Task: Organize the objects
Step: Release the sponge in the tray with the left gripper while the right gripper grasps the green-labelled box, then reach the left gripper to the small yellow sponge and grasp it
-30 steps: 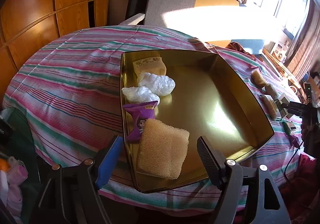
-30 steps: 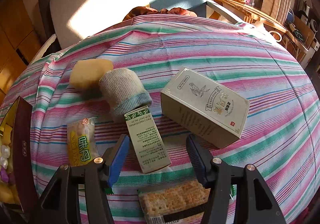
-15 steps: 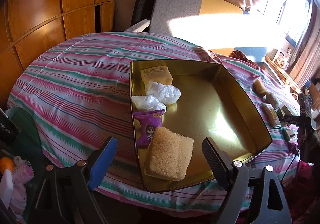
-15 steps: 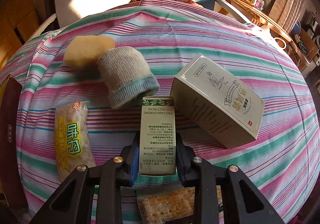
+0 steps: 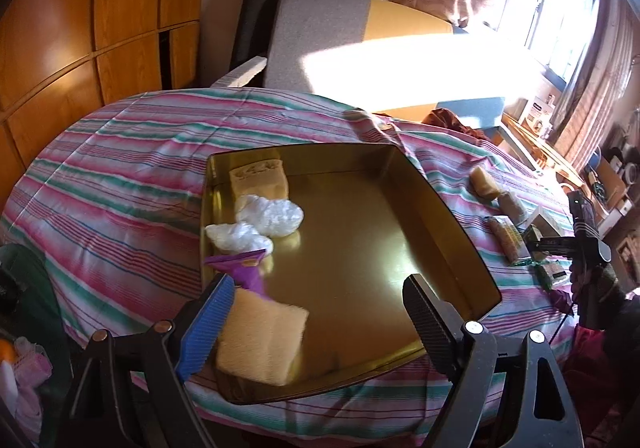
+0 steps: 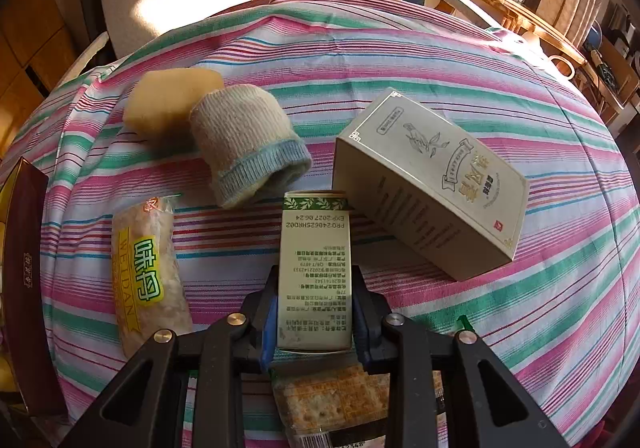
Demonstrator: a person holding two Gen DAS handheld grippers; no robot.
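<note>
Left gripper [image 5: 316, 308] open and empty above the gold tin's [image 5: 460, 236] near left corner, over the loofah pad [image 5: 262, 340] lying inside; could knock that pad or the tin's rim if lowered carelessly. Right gripper [image 6: 314, 308] clamped on the small green-banded box [image 6: 315, 260] near the tablecloth's [image 6: 400, 59] front edge. Likely to swivel or slip on lifting, since gripped only at its near end, and could brush the rolled sock [image 6: 246, 147] or large tea box [image 6: 432, 183] beside its far end.

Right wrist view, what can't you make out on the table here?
- Cracker packet: mostly hidden behind the right gripper and the small box it clamps.
- Gold tray: cut off by the left edge, contents unseen.
- Yellow sponge: partly covered by the rolled sock.
</note>
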